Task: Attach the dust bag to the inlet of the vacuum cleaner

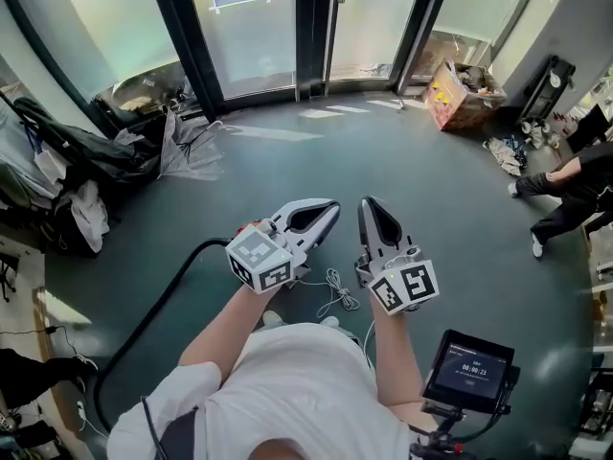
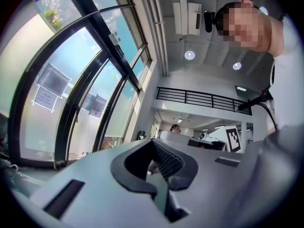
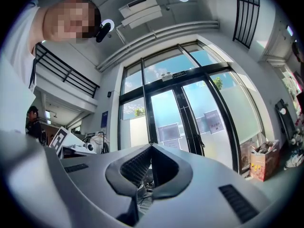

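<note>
Hand-held gripper left [image 1: 329, 209] and hand-held gripper right [image 1: 370, 205], both closed on nothing, you hold level above the floor [image 1: 383, 151]; dust bag and vacuum unseen, step unsettled.

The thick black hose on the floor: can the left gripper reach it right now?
Probably not yet: the left gripper is held high above the thick black hose, fingers shut; nothing seems to block the way down.

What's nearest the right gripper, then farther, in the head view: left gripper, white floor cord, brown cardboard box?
1. Left gripper, close beside the right gripper.
2. Thin white cord, on the floor below.
3. Brown cardboard box, far off by the glass doors.
</note>
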Motion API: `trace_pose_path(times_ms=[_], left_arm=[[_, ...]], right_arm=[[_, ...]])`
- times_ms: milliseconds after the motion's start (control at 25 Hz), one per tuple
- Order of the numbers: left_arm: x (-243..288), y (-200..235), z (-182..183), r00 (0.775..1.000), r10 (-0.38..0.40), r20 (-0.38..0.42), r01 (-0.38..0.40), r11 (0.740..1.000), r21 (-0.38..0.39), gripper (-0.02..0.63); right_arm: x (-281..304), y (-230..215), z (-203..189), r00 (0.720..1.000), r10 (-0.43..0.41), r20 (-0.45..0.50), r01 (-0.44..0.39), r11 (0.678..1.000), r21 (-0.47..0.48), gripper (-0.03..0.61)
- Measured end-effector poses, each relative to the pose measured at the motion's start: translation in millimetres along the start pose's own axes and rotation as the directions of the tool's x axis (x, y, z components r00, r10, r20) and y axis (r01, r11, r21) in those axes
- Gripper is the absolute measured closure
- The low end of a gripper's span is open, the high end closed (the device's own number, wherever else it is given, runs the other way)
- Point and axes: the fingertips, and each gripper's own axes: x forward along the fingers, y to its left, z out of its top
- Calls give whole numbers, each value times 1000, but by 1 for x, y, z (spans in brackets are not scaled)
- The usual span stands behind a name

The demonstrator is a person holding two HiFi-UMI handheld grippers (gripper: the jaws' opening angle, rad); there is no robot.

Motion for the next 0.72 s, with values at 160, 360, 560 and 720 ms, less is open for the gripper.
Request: trace_pose_path(times_ms=[160,360,560,720], left_arm=[[-6,15,8,999,54,-6,-54,999,2,607],[-11,17,12,998,70,-5,-70,998,-1,607],[-15,21,19,994,112,10,-112,994,12,607],[-19,15,25,998,53,23,-53,999,9,607]], right_arm=[[4,-2,4,1000,7,7,-7,1000,19,571],[5,-3,3,1000,-2,-3,2,1000,14,571],[11,2,0,1000,29,-9,-28,999,25,571],[17,12,-2,998,56,-20,-56,998,8,571]])
